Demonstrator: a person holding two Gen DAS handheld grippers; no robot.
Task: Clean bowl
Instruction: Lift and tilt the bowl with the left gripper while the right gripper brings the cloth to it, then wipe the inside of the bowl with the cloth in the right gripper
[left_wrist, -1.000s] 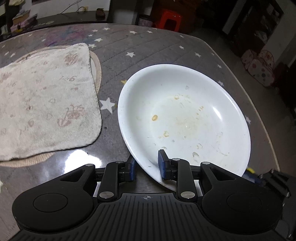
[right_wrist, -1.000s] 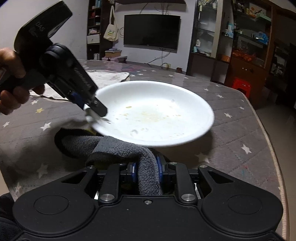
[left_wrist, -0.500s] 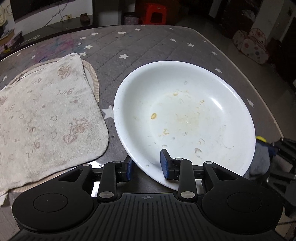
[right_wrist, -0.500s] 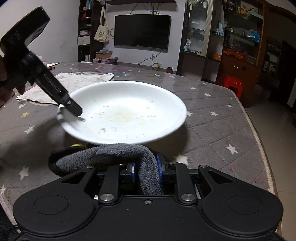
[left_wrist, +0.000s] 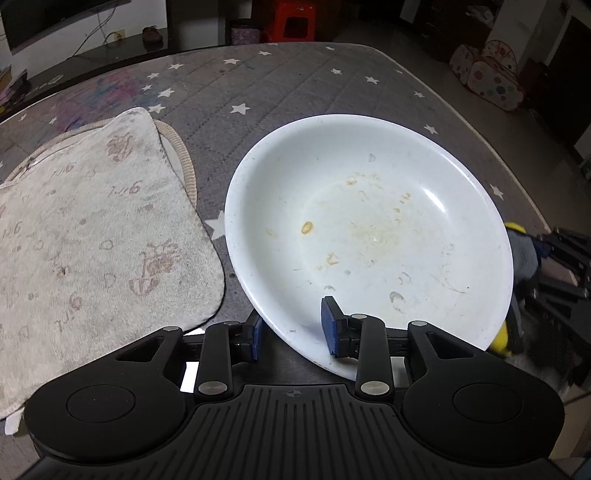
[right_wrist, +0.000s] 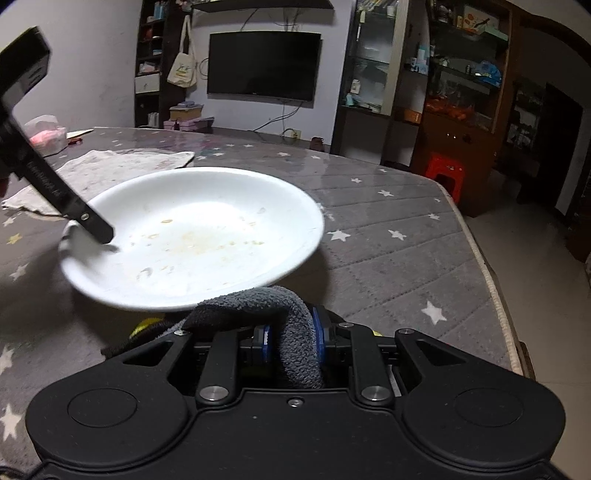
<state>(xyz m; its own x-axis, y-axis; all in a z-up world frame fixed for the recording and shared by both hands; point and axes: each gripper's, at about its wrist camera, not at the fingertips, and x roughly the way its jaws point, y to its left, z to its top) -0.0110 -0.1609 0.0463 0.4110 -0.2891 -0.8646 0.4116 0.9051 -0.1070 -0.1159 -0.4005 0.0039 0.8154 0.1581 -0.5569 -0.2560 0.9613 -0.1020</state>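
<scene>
A white shallow bowl (left_wrist: 369, 229) with dried yellowish food specks is held tilted above the table. My left gripper (left_wrist: 291, 328) is shut on its near rim, one blue pad inside the bowl and the other underneath. In the right wrist view the bowl (right_wrist: 199, 236) hangs in front of me, with the left gripper (right_wrist: 96, 229) gripping its left rim. My right gripper (right_wrist: 291, 343) is shut on a folded grey cloth (right_wrist: 258, 301), just below the bowl's near edge. The same cloth (left_wrist: 524, 254), with a yellow part, shows at the bowl's right rim in the left wrist view.
A stained beige towel (left_wrist: 92, 229) lies on a round mat to the left of the bowl. The table (left_wrist: 295, 85) has a grey star-patterned cover, and its edge (right_wrist: 491, 280) runs close on the right. A pink-filled plastic box (right_wrist: 46, 134) stands at the far left.
The bowl and left gripper have shifted left in the right wrist view. The right gripper with the cloth has come closer under the bowl's rim.
</scene>
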